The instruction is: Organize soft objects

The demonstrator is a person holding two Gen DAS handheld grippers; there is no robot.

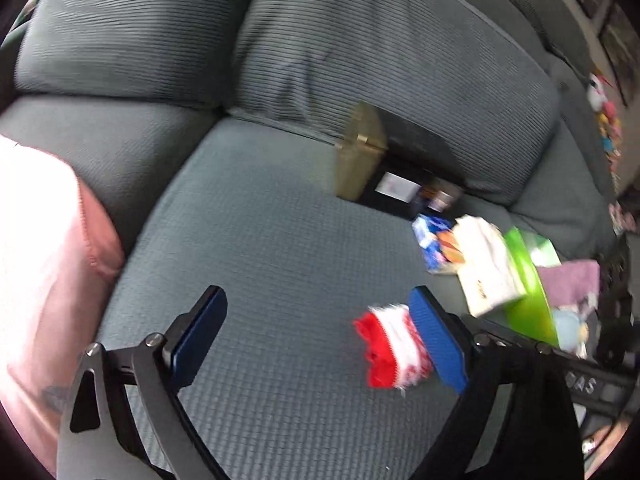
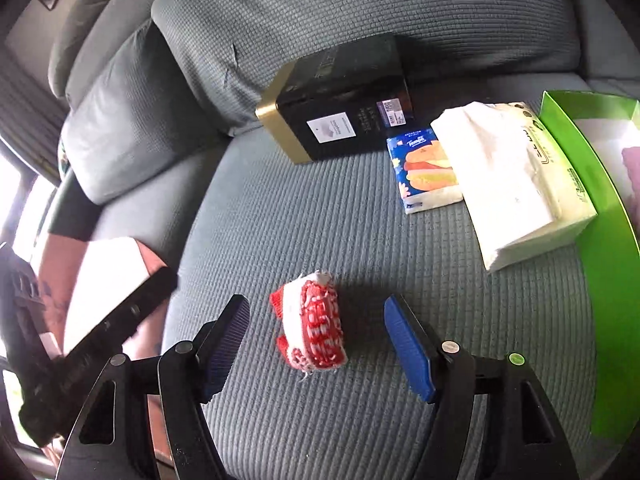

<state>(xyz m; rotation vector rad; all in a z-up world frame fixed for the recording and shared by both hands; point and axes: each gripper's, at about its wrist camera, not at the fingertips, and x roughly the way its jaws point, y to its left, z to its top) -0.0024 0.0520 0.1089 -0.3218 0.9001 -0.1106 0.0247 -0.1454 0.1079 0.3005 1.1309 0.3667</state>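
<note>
Right gripper (image 2: pixel 316 344) wide, straddling the knit bundle (image 2: pixel 310 328) on the sofa seat (image 2: pixel 320 220), pads clear of it. Left gripper (image 1: pixel 316 336) wide too, empty, bundle just beside its right pad. Looks light, soft, squashy, not slippery; best pinched across the folded middle. Farther on: Tempo tissue pack (image 2: pixel 424 172), white tissue packet (image 2: pixel 516 184) against the green box (image 2: pixel 608 240), then black-and-gold box (image 2: pixel 340 100), label unreadable.

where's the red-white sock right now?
Red-white sock lies on the sofa seat, between the open fingers of the right hand-held gripper, untouched. The tissue packs sit behind it to the right.
</note>
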